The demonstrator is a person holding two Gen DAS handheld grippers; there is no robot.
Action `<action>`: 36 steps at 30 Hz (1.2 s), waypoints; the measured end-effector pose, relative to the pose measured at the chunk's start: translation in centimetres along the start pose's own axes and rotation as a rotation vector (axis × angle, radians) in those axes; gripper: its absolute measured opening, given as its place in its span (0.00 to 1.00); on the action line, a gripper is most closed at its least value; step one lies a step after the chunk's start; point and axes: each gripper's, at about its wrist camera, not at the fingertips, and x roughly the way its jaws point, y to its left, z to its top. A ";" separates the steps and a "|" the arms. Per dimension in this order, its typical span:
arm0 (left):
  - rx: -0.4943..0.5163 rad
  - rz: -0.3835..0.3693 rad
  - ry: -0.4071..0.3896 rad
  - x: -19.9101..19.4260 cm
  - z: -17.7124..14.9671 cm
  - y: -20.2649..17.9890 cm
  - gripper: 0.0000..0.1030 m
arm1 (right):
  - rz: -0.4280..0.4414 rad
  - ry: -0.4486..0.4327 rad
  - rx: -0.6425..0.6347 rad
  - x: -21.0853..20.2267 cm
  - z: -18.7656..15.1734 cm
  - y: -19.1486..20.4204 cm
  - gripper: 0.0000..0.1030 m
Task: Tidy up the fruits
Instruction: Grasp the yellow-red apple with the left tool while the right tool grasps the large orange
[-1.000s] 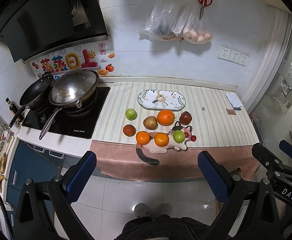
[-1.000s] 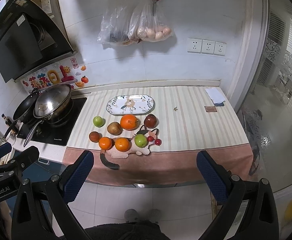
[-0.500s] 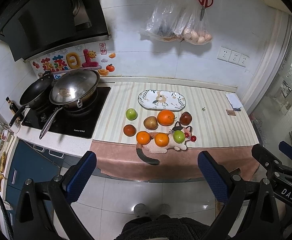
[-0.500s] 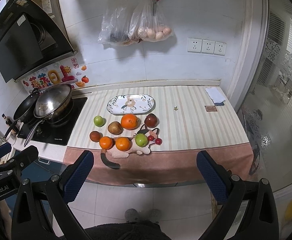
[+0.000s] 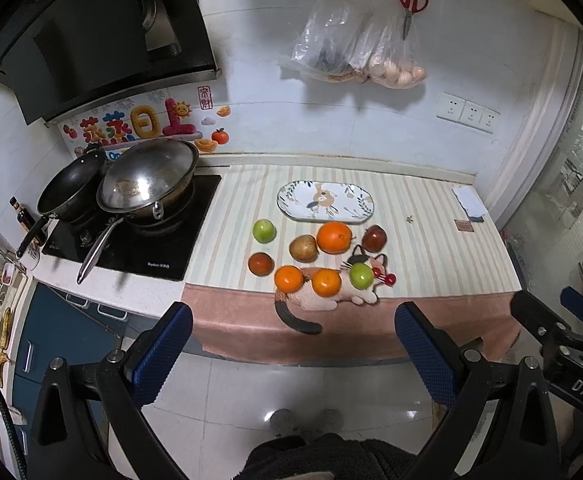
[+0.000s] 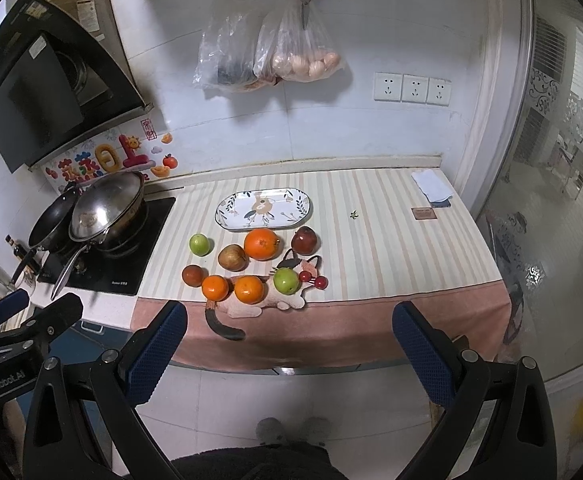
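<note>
Several fruits lie on the striped counter: a big orange (image 5: 334, 237) (image 6: 262, 244), two small oranges (image 5: 289, 278) (image 6: 249, 289), two green apples (image 5: 263, 231) (image 6: 286, 280), a red apple (image 5: 374, 238) (image 6: 305, 240), a brown pear (image 5: 303, 248) and a dark red fruit (image 5: 260, 263). An empty oval patterned plate (image 5: 325, 202) (image 6: 264, 209) sits behind them. My left gripper (image 5: 291, 344) and right gripper (image 6: 289, 340) are both open and empty, held back over the floor, well short of the counter.
A cat-shaped mat (image 5: 331, 300) lies under the front fruits. Two pans (image 5: 147, 178) sit on the stove at left. Bags (image 5: 355, 60) and scissors hang on the wall. A folded cloth (image 5: 468, 200) lies at the counter's right end.
Both views have shifted only slightly; the counter looks a touch nearer. Nothing on the counter has moved.
</note>
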 end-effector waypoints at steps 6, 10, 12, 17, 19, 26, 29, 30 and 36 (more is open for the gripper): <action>0.013 0.042 -0.013 4.1 2.3 1.5 1.00 | -0.007 0.012 0.055 3.5 0.7 0.9 1.00; 0.034 0.066 0.023 8.9 3.7 3.2 1.00 | -0.015 0.051 0.095 7.4 1.1 1.1 1.00; 0.036 0.052 0.062 11.4 4.2 3.9 1.00 | -0.030 0.079 0.111 9.5 1.1 1.1 1.00; 0.059 0.061 0.150 17.1 5.0 4.5 1.00 | -0.021 0.150 0.144 15.5 0.9 0.6 1.00; 0.060 0.062 0.187 19.5 5.2 4.5 1.00 | -0.015 0.186 0.155 17.8 1.0 0.5 1.00; -0.013 0.030 0.404 30.1 6.1 4.9 1.00 | 0.095 0.307 0.220 27.7 2.4 -0.7 1.00; -0.046 0.068 0.456 33.4 6.0 5.1 0.99 | 0.173 0.380 0.279 33.7 3.6 -1.3 1.00; -0.057 0.082 0.474 34.5 6.0 5.0 0.99 | 0.190 0.410 0.296 35.8 4.0 -1.4 1.00; -0.097 0.129 0.579 39.7 6.1 4.5 0.99 | 0.248 0.565 0.372 49.8 6.4 -0.3 1.00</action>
